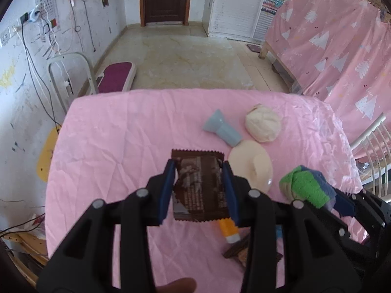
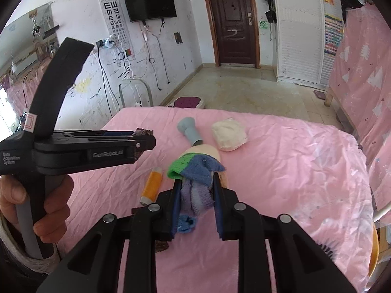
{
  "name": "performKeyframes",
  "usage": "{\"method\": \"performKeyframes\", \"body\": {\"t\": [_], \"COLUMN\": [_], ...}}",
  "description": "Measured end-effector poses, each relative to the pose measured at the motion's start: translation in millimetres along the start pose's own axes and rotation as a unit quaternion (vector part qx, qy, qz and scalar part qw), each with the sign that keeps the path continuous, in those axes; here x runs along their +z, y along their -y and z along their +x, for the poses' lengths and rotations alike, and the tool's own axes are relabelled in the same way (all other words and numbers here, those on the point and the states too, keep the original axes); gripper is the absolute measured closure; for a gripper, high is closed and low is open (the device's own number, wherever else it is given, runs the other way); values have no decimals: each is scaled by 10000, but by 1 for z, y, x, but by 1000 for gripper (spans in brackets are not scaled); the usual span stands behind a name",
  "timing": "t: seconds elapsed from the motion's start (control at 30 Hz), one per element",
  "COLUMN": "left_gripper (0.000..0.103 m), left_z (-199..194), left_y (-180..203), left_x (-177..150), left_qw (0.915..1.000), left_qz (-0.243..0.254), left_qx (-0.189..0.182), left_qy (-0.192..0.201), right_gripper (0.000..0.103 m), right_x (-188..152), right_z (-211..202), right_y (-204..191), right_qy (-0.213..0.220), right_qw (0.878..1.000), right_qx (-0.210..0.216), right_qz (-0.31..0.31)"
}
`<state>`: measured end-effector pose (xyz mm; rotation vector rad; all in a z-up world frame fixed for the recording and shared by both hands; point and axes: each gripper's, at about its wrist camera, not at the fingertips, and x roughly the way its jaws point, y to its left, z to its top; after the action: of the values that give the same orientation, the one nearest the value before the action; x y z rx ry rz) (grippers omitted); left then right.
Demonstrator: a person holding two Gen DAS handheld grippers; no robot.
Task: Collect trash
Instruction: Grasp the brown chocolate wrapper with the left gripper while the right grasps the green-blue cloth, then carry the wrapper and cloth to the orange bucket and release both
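Note:
My left gripper (image 1: 199, 167) is shut on a brown foil wrapper (image 1: 199, 185) and holds it above the pink-covered table (image 1: 110, 141). In the right wrist view the left gripper (image 2: 145, 136) shows from the side with the wrapper's edge (image 2: 144, 130) at its tip. My right gripper (image 2: 196, 179) is shut on a crumpled green, blue and purple sock (image 2: 195, 173), which also shows in the left wrist view (image 1: 305, 185). An orange tube (image 2: 152, 184) lies on the cloth, and also shows under the wrapper in the left wrist view (image 1: 229, 230). Another brown wrapper (image 1: 238, 250) lies beside the tube.
A grey-blue funnel-shaped cup (image 1: 221, 128) lies on its side, next to a cream cloth lump (image 1: 262, 123) and a beige hat-like piece (image 1: 251, 166). A pink curtain (image 1: 330, 44) hangs on the right. A chair frame (image 1: 70, 78) stands left of the table.

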<state>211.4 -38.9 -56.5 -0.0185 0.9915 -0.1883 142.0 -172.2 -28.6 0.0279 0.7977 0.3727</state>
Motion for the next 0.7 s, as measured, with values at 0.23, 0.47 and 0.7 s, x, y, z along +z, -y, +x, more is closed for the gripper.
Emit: {"method": "performKeyframes", "body": {"t": [0.23, 0.47, 0.7], "left_gripper": [66, 66, 66], "left_z": [-16, -29, -35], "left_y": [30, 62, 112], "left_x": [4, 6, 5], "left_qw": [9996, 9982, 9954], "left_qz": [237, 523, 875], "left_qx": [19, 4, -107], "left_qy": [166, 280, 382], "right_gripper": [90, 90, 90], "right_x": [-1, -9, -20], "right_z": [-27, -53, -78], "right_y": [26, 60, 97], "right_qy": [285, 537, 755], "right_qw": [9993, 9968, 9924], "right_qx": [-155, -328, -526], "right_qz": [194, 491, 819]}}
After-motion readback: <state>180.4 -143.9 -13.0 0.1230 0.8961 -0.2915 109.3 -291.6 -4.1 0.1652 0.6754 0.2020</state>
